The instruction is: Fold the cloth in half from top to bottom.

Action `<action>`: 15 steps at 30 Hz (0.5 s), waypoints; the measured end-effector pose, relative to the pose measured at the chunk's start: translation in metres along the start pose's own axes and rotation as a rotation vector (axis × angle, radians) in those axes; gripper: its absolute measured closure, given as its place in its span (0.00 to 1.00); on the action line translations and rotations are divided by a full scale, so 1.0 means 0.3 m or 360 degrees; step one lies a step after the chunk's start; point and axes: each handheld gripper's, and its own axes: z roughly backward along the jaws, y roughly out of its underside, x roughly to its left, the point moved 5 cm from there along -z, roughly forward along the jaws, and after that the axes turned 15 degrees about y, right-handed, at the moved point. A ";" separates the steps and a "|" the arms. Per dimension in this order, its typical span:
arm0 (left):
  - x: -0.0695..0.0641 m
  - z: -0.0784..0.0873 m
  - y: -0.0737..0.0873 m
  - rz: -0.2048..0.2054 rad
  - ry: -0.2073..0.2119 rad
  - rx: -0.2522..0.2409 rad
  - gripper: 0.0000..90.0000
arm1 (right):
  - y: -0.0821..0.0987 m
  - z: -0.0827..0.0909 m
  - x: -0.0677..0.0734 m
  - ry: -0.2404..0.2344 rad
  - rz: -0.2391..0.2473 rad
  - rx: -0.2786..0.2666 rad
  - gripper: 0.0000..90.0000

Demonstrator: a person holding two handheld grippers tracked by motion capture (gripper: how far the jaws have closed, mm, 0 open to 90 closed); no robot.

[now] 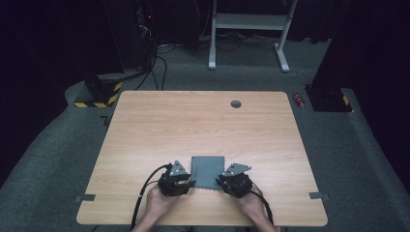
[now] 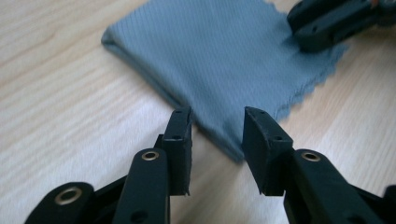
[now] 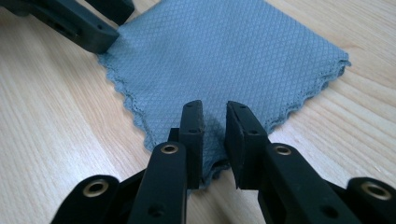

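Surroundings: dark carpeted floor (image 1: 58, 145) was seen round a pale wooden table (image 1: 193, 121).
Cloth: a grey-blue cloth (image 1: 208, 171) was laid flat on the table, near its front edge, between the two grippers.
Cloth edges: a scalloped hem was seen on the cloth's near side; a smooth folded edge was seen on its left side.
Left gripper: the left gripper (image 2: 217, 137) was placed at the cloth's near left corner, jaws apart, the corner lying between them and seemingly not pressed.
Right gripper: the right gripper (image 3: 214, 140) was placed at the cloth's near right corner, jaws narrowly apart, the hem lying in the gap; no firm pinch could be made out.
Key relation: the cloth stretched forward, away from both grippers, each equally near its own corner.
Judged step: both near corners were probably being taken up together.
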 end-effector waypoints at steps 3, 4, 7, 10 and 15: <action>-0.005 0.018 0.020 0.0003 -0.0001 0.0000 0.68 | 0.004 0.003 -0.008 0.0008 -0.0003 -0.0004 0.83; -0.005 0.024 0.023 0.0010 -0.0008 -0.0006 0.67 | 0.004 0.005 -0.010 0.0009 -0.0009 0.0001 0.82; 0.009 0.050 0.012 0.0019 -0.0032 -0.0045 0.64 | -0.007 0.015 -0.027 0.0006 -0.0051 -0.0016 0.81; 0.044 0.066 -0.026 0.0065 -0.0069 -0.0102 0.63 | -0.034 0.017 -0.064 0.0033 -0.0140 -0.0050 0.81; 0.107 0.045 -0.113 0.0133 -0.0158 -0.0134 0.62 | -0.082 -0.017 -0.122 0.0096 -0.0238 -0.0051 0.83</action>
